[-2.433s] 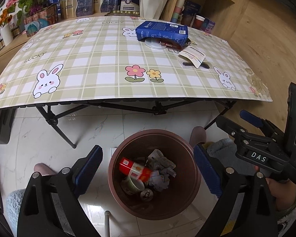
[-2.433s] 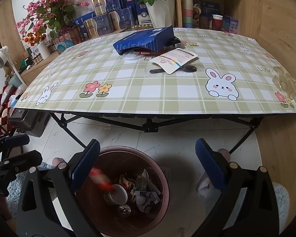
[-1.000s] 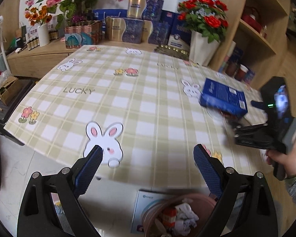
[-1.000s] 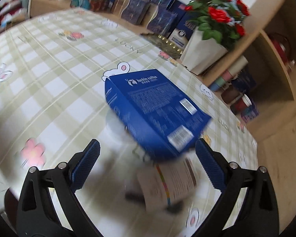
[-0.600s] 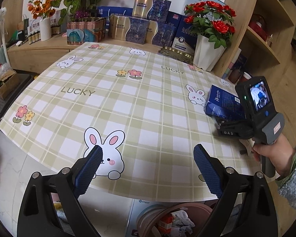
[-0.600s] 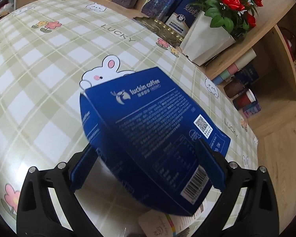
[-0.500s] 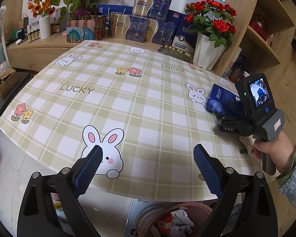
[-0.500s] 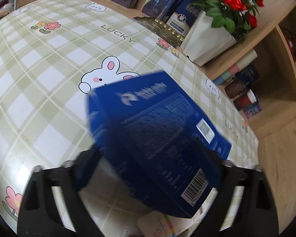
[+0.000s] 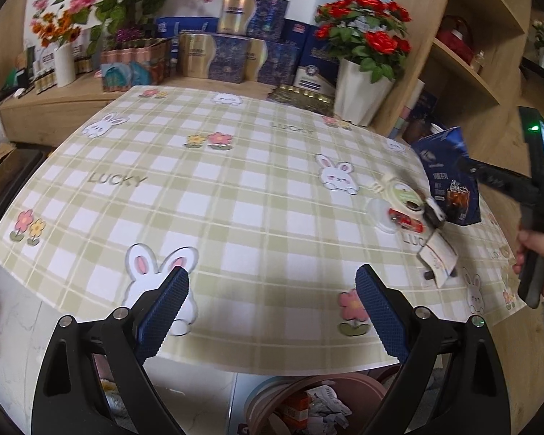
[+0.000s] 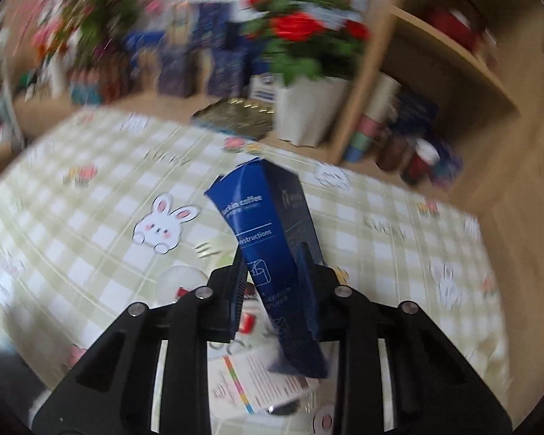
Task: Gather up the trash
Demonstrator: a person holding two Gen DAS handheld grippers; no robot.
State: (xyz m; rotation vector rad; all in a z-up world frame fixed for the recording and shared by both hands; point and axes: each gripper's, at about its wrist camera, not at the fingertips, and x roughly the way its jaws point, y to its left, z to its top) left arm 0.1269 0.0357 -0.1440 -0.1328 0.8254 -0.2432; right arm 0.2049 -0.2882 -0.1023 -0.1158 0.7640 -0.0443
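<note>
My right gripper (image 10: 272, 275) is shut on a blue coffee box (image 10: 272, 239) and holds it tilted above the table; the box also shows in the left wrist view (image 9: 449, 181). Under it on the checked tablecloth (image 9: 206, 195) lie a white lid (image 9: 399, 195), a red wrapper (image 9: 404, 222) and a printed paper packet (image 9: 437, 257). My left gripper (image 9: 272, 308) is open and empty at the table's front edge. A brown trash bin (image 9: 308, 406) with trash inside stands on the floor below.
A white pot of red roses (image 9: 362, 87), gift boxes (image 9: 235, 54) and flowers line the back of the table. Wooden shelves (image 9: 471, 54) with cups stand at the right. The right view is motion-blurred.
My right gripper has closed on the blue box and lifted it off the table, uncovering the lid and wrapper. My left gripper has stayed open, shifting slightly.
</note>
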